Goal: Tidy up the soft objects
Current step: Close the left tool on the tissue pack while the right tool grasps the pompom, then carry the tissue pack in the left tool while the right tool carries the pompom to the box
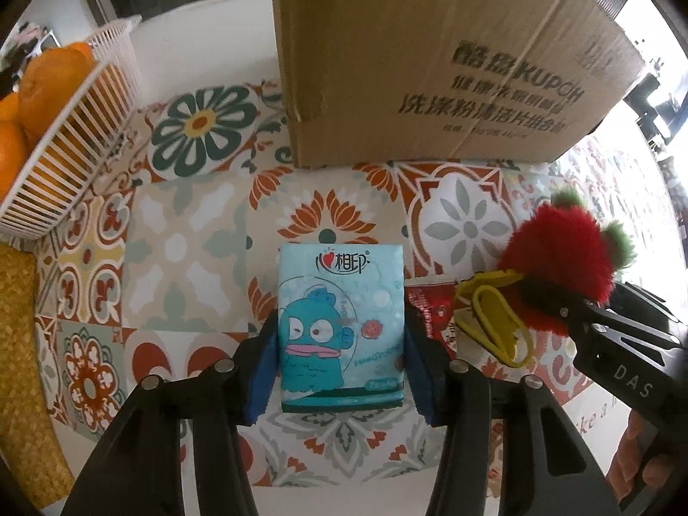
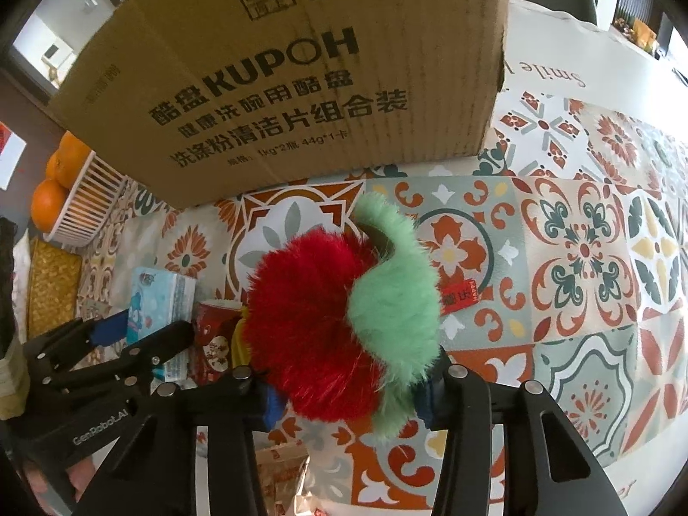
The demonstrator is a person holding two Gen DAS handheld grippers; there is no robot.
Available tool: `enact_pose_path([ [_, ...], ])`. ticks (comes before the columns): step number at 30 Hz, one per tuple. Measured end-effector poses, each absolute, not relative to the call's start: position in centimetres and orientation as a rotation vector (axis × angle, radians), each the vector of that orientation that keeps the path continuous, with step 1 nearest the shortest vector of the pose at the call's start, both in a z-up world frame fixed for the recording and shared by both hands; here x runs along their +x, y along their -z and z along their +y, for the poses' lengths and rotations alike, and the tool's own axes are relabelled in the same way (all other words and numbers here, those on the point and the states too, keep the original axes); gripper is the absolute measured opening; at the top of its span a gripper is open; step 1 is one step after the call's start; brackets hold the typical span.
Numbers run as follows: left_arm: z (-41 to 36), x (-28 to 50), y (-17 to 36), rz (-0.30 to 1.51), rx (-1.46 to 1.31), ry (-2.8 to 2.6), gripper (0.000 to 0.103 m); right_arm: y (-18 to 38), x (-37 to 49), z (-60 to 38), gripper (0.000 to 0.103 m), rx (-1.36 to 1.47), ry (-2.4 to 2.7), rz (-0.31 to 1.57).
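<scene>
Looking along the left tongs (image 1: 339, 339) first: both blue pads (image 1: 262, 370) press the long sides of a blue tissue pack (image 1: 341, 329), so these tongs are closed on it. Pack sits dead centre of the left wrist view, long axis running 6 to 12 o'clock, printed top edge toward 12, facing the cardboard box (image 1: 430, 64). Whether it rests on the patterned worktop (image 1: 189, 258) or is just lifted, I cannot tell. White basket of oranges (image 1: 64, 137) at 10 o'clock; woven mat (image 1: 21, 344) at 8. At 3 o'clock the right tongs (image 1: 559, 301) carry a red plush apple (image 1: 554, 253), with a yellow clip-like item (image 1: 494, 322) below it.

Right wrist view: the plush apple (image 2: 318, 322) fills the centre, clamped between the right tongs (image 2: 344, 404), green leaf (image 2: 395, 292) curling toward 12 to 1 o'clock. Roundish, no clear long axis. Left tongs (image 2: 142, 335) and tissue pack (image 2: 161, 296) at 9 o'clock; red packet (image 2: 215, 331) just beside it. Box (image 2: 301, 64) spans the top.

Judgement: both soft items are grasped, so this is the carry step. Next move likely calls for raising each over the box's rim, which is out of frame, and releasing inside.
</scene>
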State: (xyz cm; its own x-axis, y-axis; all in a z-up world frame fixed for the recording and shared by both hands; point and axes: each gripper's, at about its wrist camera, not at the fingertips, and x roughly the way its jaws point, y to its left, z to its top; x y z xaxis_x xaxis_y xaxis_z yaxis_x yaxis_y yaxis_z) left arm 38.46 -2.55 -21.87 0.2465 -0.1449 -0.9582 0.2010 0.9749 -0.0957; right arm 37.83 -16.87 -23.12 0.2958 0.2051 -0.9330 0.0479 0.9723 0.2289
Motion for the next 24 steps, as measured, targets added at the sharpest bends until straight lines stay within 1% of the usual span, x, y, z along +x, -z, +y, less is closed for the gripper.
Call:
enact_pose_path([
  [7,-3.1,36.6,18.8,1.226,0.047,0.244,0.052,21.2,36.6,-18.2,0.046,0.261,-0.118,1.214],
  [24,-3.0,33.8,11.3,1.057,0.031,0.263,0.052,12.9,33.6,-19.9,0.046,0.252,-0.119,1.051],
])
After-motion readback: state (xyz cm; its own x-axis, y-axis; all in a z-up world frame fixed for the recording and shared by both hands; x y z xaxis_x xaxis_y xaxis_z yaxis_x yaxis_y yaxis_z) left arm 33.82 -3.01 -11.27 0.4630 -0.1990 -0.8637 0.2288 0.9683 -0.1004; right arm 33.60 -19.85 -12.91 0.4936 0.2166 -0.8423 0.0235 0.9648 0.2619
